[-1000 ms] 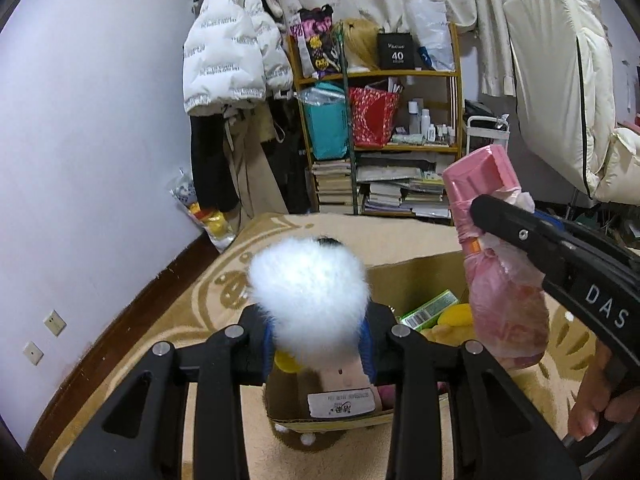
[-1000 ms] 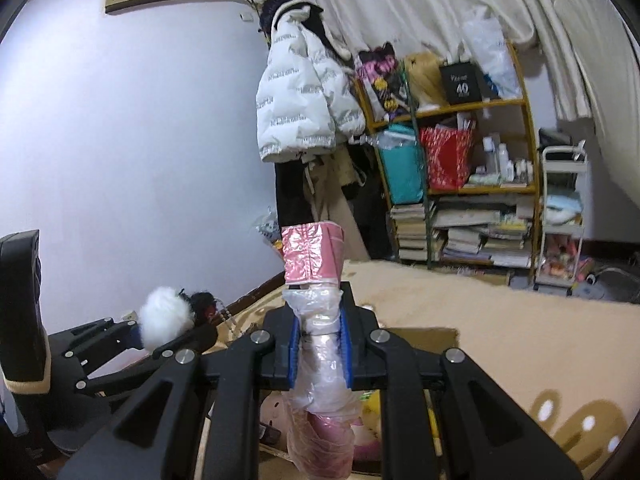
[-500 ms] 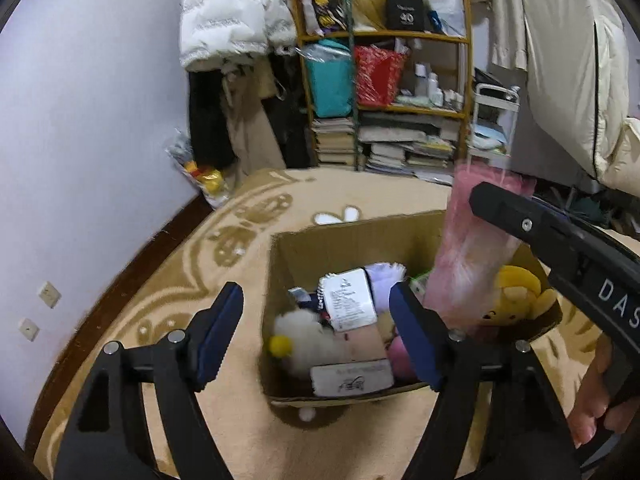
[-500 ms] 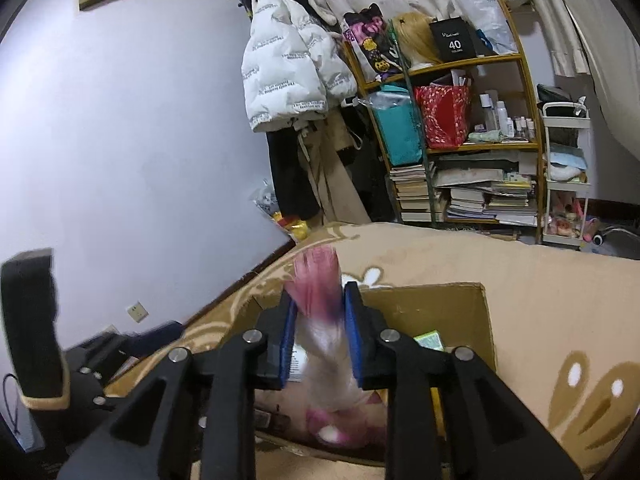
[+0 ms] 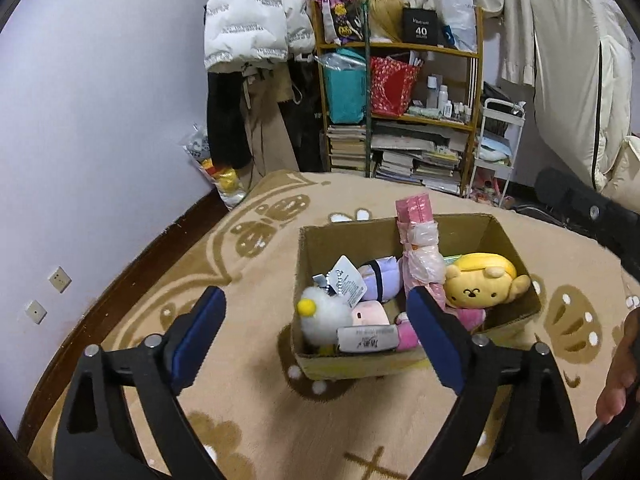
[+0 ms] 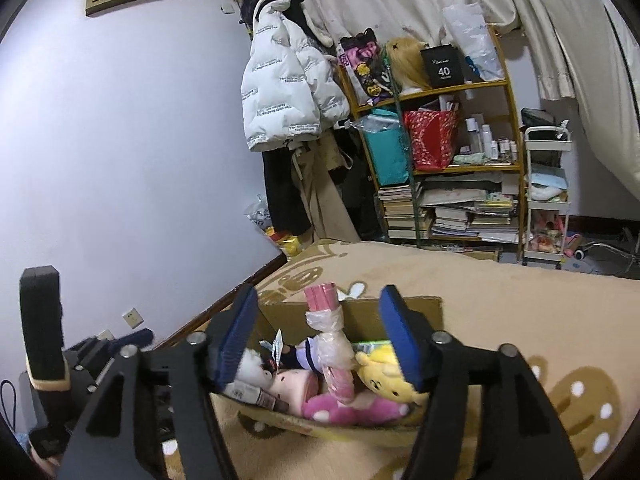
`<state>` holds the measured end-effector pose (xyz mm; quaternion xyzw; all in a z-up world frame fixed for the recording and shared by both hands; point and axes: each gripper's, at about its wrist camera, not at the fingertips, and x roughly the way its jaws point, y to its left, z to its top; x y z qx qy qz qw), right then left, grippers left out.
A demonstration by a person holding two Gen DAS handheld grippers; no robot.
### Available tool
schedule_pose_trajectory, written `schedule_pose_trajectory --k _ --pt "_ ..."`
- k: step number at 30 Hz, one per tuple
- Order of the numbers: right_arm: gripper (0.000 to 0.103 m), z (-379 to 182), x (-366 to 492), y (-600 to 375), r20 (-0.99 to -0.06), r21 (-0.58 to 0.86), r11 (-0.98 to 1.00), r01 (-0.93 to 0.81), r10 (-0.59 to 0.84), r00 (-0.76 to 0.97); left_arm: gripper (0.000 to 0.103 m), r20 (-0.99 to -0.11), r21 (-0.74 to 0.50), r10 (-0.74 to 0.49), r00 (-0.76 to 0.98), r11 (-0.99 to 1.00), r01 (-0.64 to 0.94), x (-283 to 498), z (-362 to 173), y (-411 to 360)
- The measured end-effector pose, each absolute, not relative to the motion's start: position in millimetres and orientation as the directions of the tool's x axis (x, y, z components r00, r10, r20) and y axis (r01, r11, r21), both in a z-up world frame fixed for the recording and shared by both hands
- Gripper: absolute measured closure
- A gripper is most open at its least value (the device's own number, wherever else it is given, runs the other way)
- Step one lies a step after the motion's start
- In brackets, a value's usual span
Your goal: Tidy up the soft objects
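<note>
Both the left gripper [image 5: 316, 334] & right gripper [image 6: 318, 336] were seen spread apart, empty, over the cardboard box [image 5: 472, 226] w/ the plastic-wrapped pink toy [image 5: 420, 258] propped inside, judged light, squashy, slippery-wrapped, best pinched mid-body.

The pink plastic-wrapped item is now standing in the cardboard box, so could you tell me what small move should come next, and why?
Probably lift both claws up and away from the cardboard box. The left claw and right claw are both open and empty. The pink wrapped item stands free among the plush toys, with the white fluffy toy lying beside it, so nothing is left to release.
</note>
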<state>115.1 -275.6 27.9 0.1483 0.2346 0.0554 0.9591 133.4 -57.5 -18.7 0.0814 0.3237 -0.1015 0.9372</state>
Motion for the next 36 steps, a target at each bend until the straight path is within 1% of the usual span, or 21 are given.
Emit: schedule_pose_trajectory --k 3,5,10,18,22,26,31,36 --pt "0.026 33.8 100.6 -275.6 -0.450 0.278 0.960 -0.024 0.152 0.880 0.008 -0.606 0.089 -0.137 0.784 0.967 0.238 118.9 -6.9 -51.5" --pt "0.016 38.8 87.2 -275.7 -0.451 0.259 0.966 -0.011 0.131 0.883 0.005 -0.597 0.085 -0.138 0.790 0.969 0.233 110.5 0.6 -46.9" --pt "0.000 51.5 55.9 -278.9 -0.433 0.258 0.966 0.000 0.116 0.894 0.003 -0.567 0.064 -0.143 0.811 0.974 0.216 86.6 16.9 -34.2" --pt "0.000 68.8 15.1 -280.1 -0.428 0.213 0.977 0.019 0.076 0.900 0.001 -0.522 0.080 -0.136 0.842 0.975 0.207 46.2 33.0 -21.0" --pt "0.000 69.0 -5.9 -283.9 -0.420 0.208 0.978 0.033 0.059 0.906 0.001 -0.476 0.069 -0.145 0.867 0.977 0.201 22.3 37.0 -14.3" --pt "0.000 67.2 -23.3 -284.8 -0.420 0.194 0.980 0.046 0.040 0.907 0.001 -0.451 0.082 -0.149 0.880 0.975 0.207 7.6 39.4 -14.8" --pt "0.000 63.0 -38.8 -287.3 -0.420 0.199 0.979 0.044 0.044 0.907 0.001 -0.461 0.060 -0.163 0.872 0.975 0.213 -7.1 38.8 -10.8" --pt "0.000 60.5 -45.2 -288.2 -0.415 0.194 0.980 0.044 0.042 0.909 0.001 -0.474 0.090 -0.151 0.868 0.972 0.219 -11.5 34.5 -9.8"
